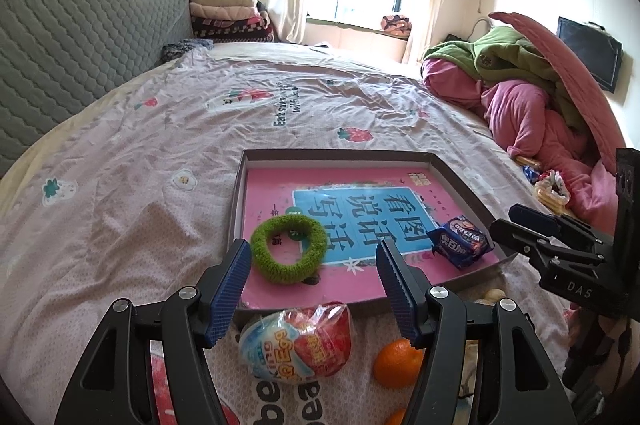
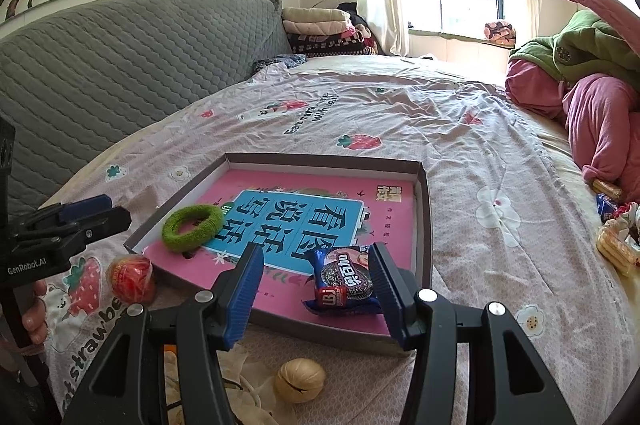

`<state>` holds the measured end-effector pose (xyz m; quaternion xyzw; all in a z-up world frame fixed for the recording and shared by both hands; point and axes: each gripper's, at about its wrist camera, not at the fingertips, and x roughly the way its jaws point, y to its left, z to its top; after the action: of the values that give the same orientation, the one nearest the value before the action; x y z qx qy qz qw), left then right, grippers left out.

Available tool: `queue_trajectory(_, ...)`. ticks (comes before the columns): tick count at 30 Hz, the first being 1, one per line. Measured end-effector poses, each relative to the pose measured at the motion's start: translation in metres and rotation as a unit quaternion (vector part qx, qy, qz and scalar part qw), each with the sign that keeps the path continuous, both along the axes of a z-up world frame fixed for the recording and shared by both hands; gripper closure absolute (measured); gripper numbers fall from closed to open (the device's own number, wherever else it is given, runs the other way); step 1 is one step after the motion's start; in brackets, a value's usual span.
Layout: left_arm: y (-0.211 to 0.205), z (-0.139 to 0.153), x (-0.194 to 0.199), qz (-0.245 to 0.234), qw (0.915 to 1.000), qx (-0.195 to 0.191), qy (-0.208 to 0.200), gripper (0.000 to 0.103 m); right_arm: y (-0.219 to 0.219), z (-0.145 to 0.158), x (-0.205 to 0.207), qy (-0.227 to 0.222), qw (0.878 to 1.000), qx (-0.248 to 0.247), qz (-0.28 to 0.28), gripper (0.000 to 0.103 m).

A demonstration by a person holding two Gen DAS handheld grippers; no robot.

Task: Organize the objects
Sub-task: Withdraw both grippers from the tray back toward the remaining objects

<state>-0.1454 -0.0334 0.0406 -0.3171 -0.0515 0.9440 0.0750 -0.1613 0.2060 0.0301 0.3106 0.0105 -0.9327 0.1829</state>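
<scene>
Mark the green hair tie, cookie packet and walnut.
green hair tie [image 1: 264, 245], left wrist view, left side of ring.
cookie packet [image 2: 346, 279], right wrist view, wrapper centre.
walnut [image 2: 299, 379], right wrist view, shell centre.

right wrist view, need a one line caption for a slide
Open right gripper above a shallow box on a bed, holding a book, green hair tie and cookie packet.

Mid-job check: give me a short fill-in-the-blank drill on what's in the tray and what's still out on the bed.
1. The green hair ring lies inside the ____.
2. The cookie packet in the tray has a ____ wrapper.
3. The walnut rests on the bed, ____ the tray.
4. Both the left gripper and right gripper hold ____.

Missing words: tray; blue; outside; nothing
</scene>
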Motion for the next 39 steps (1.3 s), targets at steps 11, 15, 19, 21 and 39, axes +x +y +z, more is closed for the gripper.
queue_trajectory(11, 0.005, -0.006, 0.029, 0.005, 0.9999, -0.01, 0.003, 0.037, 0.004, 0.003, 0.012, 0.004, 1.0, -0.01, -0.005, 0.049)
queue_trajectory(15, 0.01, -0.01, 0.041, -0.001, 1.0, -0.01, -0.001, 0.037, 0.006, 0.004, 0.019, 0.006, 1.0, -0.018, -0.007, 0.049)
queue_trajectory(19, 0.017, -0.015, 0.052, -0.009, 0.9998, -0.016, -0.005, 0.037, 0.007, 0.006, 0.027, 0.009, 1.0, -0.024, -0.007, 0.049)
queue_trajectory(21, 0.02, -0.017, 0.057, -0.012, 0.9997, -0.019, -0.008, 0.037, 0.008, 0.008, 0.03, 0.011, 1.0, -0.027, -0.008, 0.049)
queue_trajectory(39, 0.036, -0.036, 0.084, -0.034, 0.998, -0.041, -0.035, 0.037, 0.018, 0.005, 0.063, 0.011, 0.999, -0.04, -0.013, 0.049)
